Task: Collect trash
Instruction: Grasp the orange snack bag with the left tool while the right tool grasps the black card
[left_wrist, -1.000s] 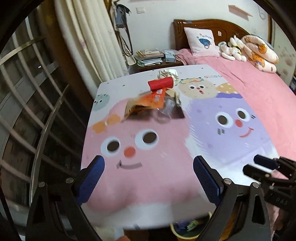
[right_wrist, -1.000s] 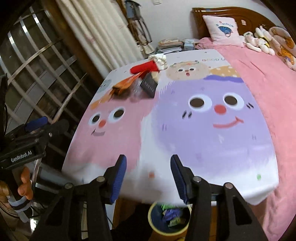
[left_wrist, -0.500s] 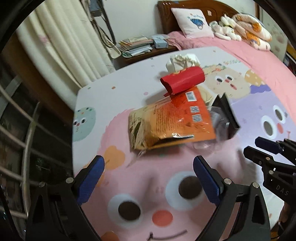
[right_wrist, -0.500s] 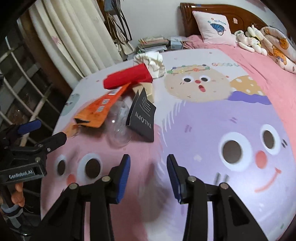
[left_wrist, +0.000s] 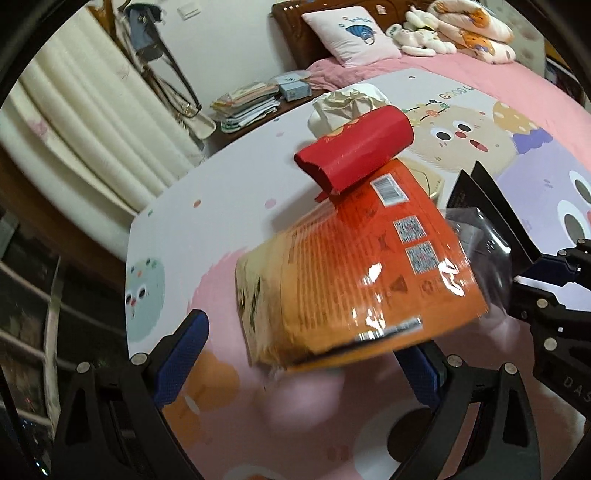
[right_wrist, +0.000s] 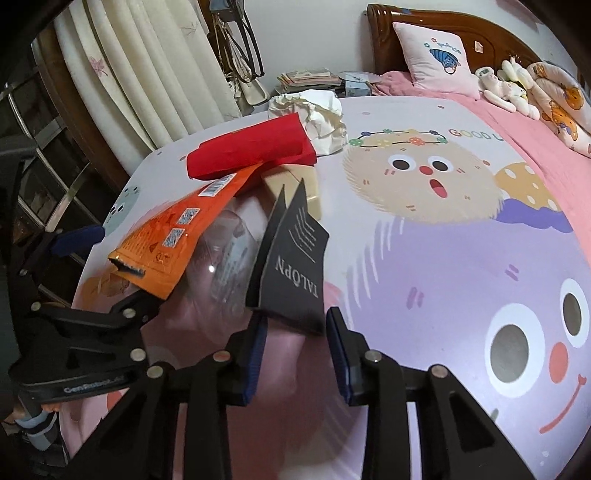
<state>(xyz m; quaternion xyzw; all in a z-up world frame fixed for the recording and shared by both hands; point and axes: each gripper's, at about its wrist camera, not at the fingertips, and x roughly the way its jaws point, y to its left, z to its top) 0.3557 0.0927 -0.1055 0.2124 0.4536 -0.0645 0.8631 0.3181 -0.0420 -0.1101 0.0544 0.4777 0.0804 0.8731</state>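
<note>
A pile of trash lies on the cartoon-print tabletop (left_wrist: 221, 184). An orange snack bag (left_wrist: 354, 273) fills the left wrist view, with a red paper roll (left_wrist: 354, 151) on it and crumpled white paper (left_wrist: 347, 105) behind. My left gripper (left_wrist: 301, 354) is open, its fingers either side of the bag's near end. My right gripper (right_wrist: 295, 339) is open, its fingers flanking the lower edge of a black "TALOPN" card (right_wrist: 295, 269). A clear plastic cup (right_wrist: 225, 254) lies between bag (right_wrist: 166, 243) and card.
A tan box (right_wrist: 295, 188) sits under the red roll (right_wrist: 251, 147). A bed with a pink cover (right_wrist: 535, 122), pillow and soft toys lies behind right. Curtains (left_wrist: 92, 129) and a stack of books (left_wrist: 247, 99) stand behind left. Window bars are at the left.
Both grippers have moved forward over the table toward the trash pile. The orange bag now sits between the left fingers and the black card between the right fingers.
</note>
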